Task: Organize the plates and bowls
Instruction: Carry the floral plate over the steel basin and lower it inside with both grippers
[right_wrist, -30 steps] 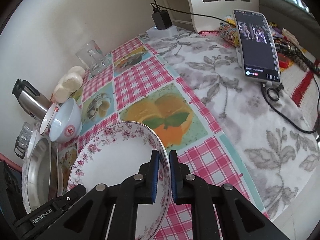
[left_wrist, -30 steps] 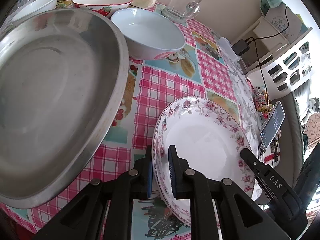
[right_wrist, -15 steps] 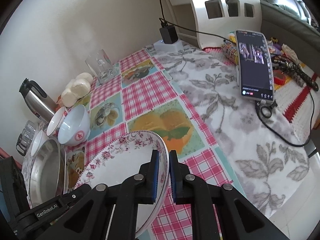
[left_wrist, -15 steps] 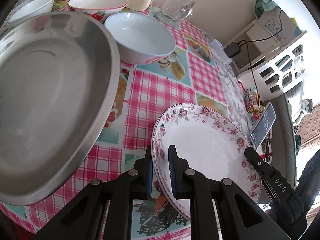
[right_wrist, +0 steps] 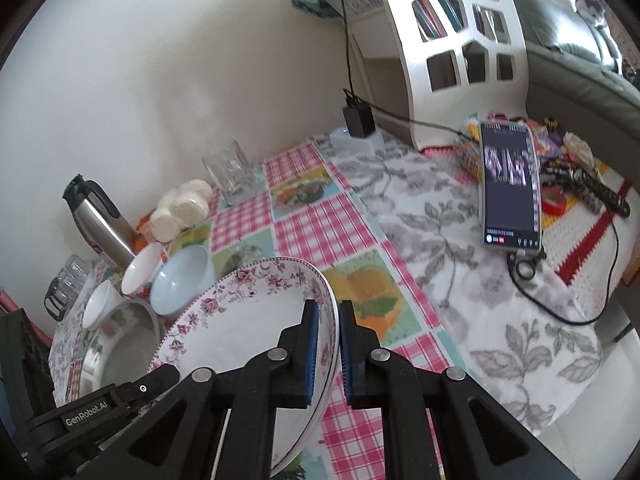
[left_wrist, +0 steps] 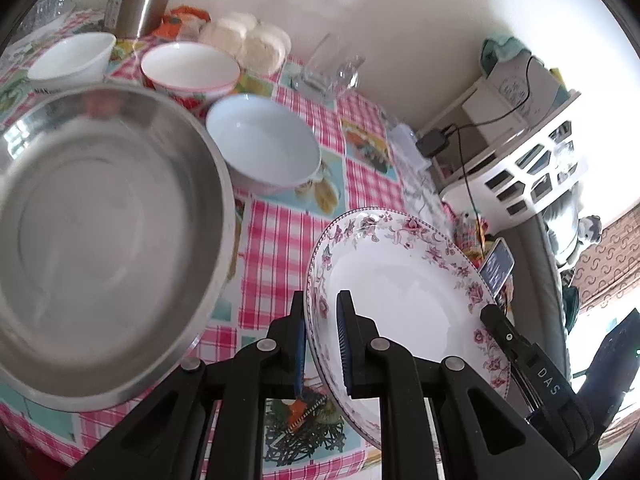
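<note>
A white plate with a pink flower rim (left_wrist: pixel 404 284) (right_wrist: pixel 248 320) hangs above the checked tablecloth, held from both sides. My left gripper (left_wrist: pixel 321 344) is shut on its left rim. My right gripper (right_wrist: pixel 328 344) is shut on its right rim; it shows as a black finger (left_wrist: pixel 516 344) in the left wrist view. A large steel dish (left_wrist: pixel 100 236) (right_wrist: pixel 120 348) lies to the plate's left. Beyond it stand a pale blue bowl (left_wrist: pixel 264 148) (right_wrist: pixel 180 280), a red-rimmed bowl (left_wrist: pixel 190 66) (right_wrist: pixel 142 270) and a small white bowl (left_wrist: pixel 72 58) (right_wrist: pixel 98 308).
A steel flask (right_wrist: pixel 100 220), round white buns (right_wrist: pixel 182 208) and a glass mug (right_wrist: pixel 230 170) stand near the wall. A phone (right_wrist: pixel 510 188) leans at the right on the floral cloth (right_wrist: pixel 460 248), with a cable and charger (right_wrist: pixel 358 118). A white shelf unit (right_wrist: pixel 448 40) stands behind.
Both grippers have lifted the flowered plate up off the tablecloth, still shut on its rim. The view now takes in more of the wall and the far bowls.
</note>
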Tool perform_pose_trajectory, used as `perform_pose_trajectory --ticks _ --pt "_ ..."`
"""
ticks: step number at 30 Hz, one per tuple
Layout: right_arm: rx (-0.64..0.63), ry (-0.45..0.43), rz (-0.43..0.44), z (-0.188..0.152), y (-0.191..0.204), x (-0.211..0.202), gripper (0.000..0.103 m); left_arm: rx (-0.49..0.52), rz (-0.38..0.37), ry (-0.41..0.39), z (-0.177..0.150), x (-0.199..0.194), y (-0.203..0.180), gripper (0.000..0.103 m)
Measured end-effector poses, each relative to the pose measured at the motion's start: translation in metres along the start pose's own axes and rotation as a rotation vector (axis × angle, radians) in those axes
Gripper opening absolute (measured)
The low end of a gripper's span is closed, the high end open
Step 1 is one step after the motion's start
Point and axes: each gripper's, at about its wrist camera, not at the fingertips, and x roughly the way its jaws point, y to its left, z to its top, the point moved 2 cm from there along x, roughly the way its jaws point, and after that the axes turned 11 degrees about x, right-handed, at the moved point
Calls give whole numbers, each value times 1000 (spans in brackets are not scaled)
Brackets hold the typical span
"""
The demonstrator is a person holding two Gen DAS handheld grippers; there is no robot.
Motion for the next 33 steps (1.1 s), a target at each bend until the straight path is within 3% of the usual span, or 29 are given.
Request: perform_pose_trajectory --ticks 33 --pt "-160 82 114 -56 155 29 11 -194 59 -129 41 -96 140 15"
